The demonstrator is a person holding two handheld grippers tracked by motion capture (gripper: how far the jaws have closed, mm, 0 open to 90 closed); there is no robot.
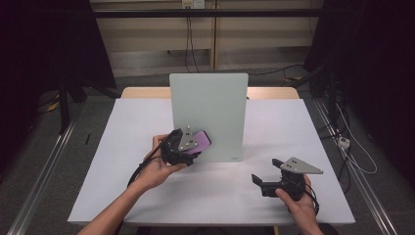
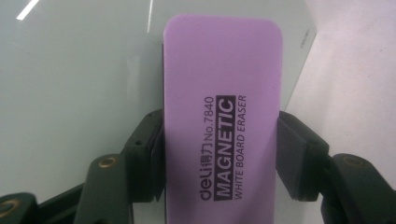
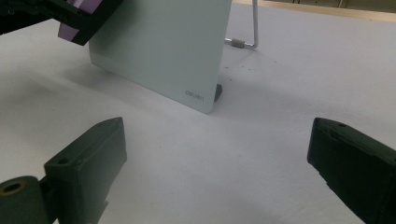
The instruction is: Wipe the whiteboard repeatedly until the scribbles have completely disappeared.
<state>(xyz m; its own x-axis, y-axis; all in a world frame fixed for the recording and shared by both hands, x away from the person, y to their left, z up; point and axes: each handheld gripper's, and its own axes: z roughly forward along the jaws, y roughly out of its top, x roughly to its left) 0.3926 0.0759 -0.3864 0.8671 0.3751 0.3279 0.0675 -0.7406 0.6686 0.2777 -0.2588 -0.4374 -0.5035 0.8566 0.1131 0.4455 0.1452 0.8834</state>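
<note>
A pale glass whiteboard (image 1: pixel 210 112) stands upright on the white table (image 1: pixel 122 171), propped by a wire stand (image 3: pixel 252 32). My left gripper (image 1: pixel 193 147) is shut on a purple magnetic whiteboard eraser (image 1: pixel 201 142), holding it at the board's lower left face. In the left gripper view the eraser (image 2: pixel 224 116) sits clamped between both black pads (image 2: pixel 149 158), its printed side toward the camera, the board (image 2: pixel 70 84) right behind it. Near the table's front right, my right gripper (image 1: pixel 266 172) rests low, open, nothing between its jaws. The eraser's dark edge (image 3: pixel 84 21) shows in the right gripper view against the board (image 3: pixel 173 51).
The table's wooden far edge (image 1: pixel 142 92) shows behind the board. Metal rails (image 1: pixel 44 166) run along the floor on both sides, and cables (image 1: pixel 352 147) lie to the right. Dark curtains hang at either side.
</note>
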